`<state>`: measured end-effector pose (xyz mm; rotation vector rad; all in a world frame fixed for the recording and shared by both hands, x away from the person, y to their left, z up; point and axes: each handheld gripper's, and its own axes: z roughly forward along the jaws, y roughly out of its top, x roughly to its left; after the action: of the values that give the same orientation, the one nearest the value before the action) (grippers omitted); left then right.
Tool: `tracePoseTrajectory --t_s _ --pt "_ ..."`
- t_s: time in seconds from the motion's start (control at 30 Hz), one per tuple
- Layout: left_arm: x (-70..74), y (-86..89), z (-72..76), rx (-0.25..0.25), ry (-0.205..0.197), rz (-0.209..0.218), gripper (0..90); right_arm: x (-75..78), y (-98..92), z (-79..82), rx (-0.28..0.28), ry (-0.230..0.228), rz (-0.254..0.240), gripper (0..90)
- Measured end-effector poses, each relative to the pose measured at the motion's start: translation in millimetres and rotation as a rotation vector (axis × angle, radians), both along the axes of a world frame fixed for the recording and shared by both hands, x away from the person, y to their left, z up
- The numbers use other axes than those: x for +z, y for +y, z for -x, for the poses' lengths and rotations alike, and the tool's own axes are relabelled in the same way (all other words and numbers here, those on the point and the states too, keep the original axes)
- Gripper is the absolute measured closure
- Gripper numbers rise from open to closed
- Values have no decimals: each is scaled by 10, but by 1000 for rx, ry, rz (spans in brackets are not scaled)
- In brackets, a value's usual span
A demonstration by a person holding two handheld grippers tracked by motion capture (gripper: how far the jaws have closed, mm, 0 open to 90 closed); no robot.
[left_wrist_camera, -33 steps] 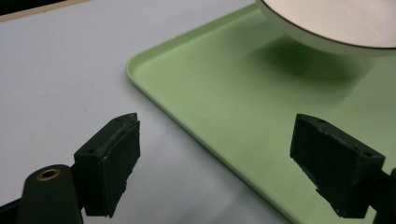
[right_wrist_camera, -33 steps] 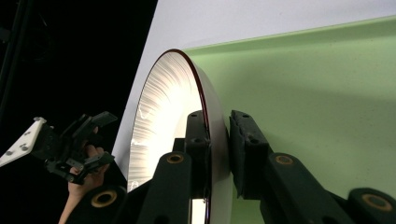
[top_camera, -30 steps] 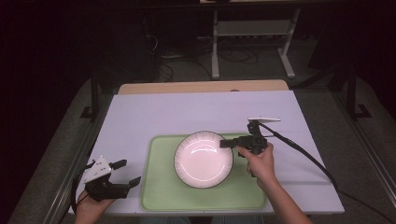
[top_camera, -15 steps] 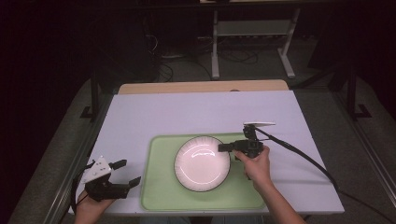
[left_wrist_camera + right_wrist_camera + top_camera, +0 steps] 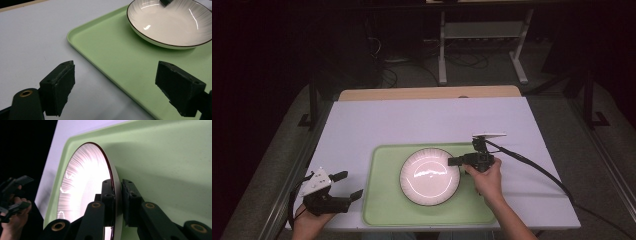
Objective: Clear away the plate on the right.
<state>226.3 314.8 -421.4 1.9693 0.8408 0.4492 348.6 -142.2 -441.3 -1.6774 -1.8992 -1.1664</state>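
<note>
- Black jaws of our left gripper (image 5: 343, 186) stand wide apart over the white table (image 5: 422, 120), just off the tray's left edge, with nothing between them; this hand has no part in the work yet.
- The green tray (image 5: 384, 200) lies near the table's front edge, and the plate (image 5: 430, 176) rests on it, right of the tray's middle.
- Our right gripper (image 5: 453, 161) is clamped on the plate's right rim, one jaw inside, one outside.
- We judge the grasp done; whether the plate gets lifted or only shifted on the tray is left.

Bare table (image 5: 427, 120) beyond tray (image 5: 382, 210)
</note>
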Motion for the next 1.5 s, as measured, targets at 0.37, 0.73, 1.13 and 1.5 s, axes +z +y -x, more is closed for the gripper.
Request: tracePoseTrajectory --t_s 0.37,0.73,1.13,1.5 --pt "-2 -1 -1 -1 1 -2 159 -51 2 8 2 -3 57 821" --pt "-6 -8 -2 -1 3 -4 159 -82 -10 26 1 -11 85 825" --pt "-12 -17 -3 -2 4 -6 159 -35 -40 77 15 -56 107 819" --pt "-14 -17 -4 -2 6 -7 159 13 -117 115 17 -113 118 777"
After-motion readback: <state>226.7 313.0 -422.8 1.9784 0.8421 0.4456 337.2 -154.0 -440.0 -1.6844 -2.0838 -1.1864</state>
